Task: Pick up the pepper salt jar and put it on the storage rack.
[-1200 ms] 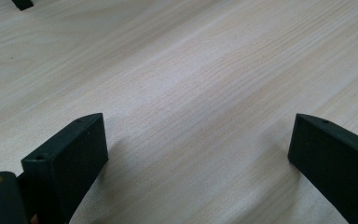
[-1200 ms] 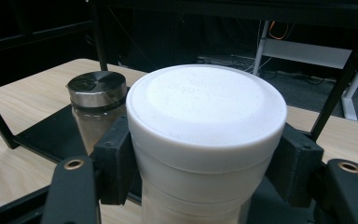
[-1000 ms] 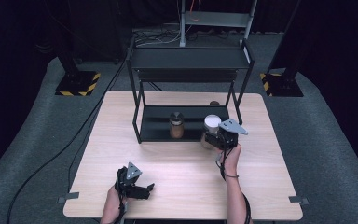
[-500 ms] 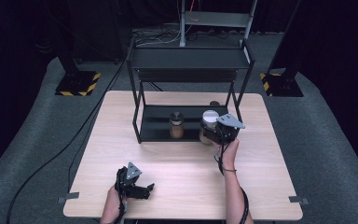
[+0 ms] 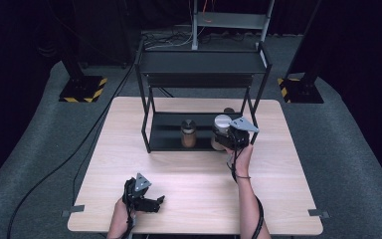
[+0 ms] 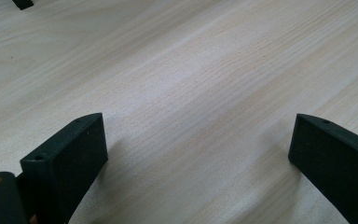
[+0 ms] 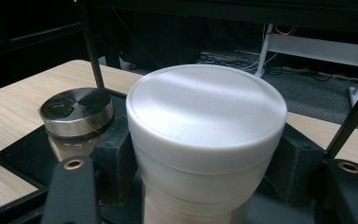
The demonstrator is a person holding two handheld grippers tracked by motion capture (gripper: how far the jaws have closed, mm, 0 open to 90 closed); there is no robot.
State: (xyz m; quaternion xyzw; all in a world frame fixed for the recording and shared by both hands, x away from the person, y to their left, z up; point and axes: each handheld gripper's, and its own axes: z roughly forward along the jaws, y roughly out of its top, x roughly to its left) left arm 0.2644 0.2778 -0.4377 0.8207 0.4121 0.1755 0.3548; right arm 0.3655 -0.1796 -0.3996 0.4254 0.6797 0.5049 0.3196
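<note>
Right claw (image 7: 205, 186) grasps a white-lidded jar (image 7: 205, 140) at the rack's (image 5: 151, 134) lower shelf, right side.
Left claw (image 6: 198, 154) rests released on the near worktop (image 6: 191, 70). A metal-lidded jar (image 7: 77, 116) stands just left; faint embossed lid writing is unreadable.

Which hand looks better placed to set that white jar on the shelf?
The right: its tongs already grip the white jar at the rack's lower shelf. The left tongs rest open and empty on the table, far off.

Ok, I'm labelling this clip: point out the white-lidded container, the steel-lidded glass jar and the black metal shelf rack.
white-lidded container (image 7: 205, 105), right gripper view, lid top.
steel-lidded glass jar (image 7: 77, 111), right gripper view, lid.
black metal shelf rack (image 5: 201, 62), high view, top shelf.
</note>
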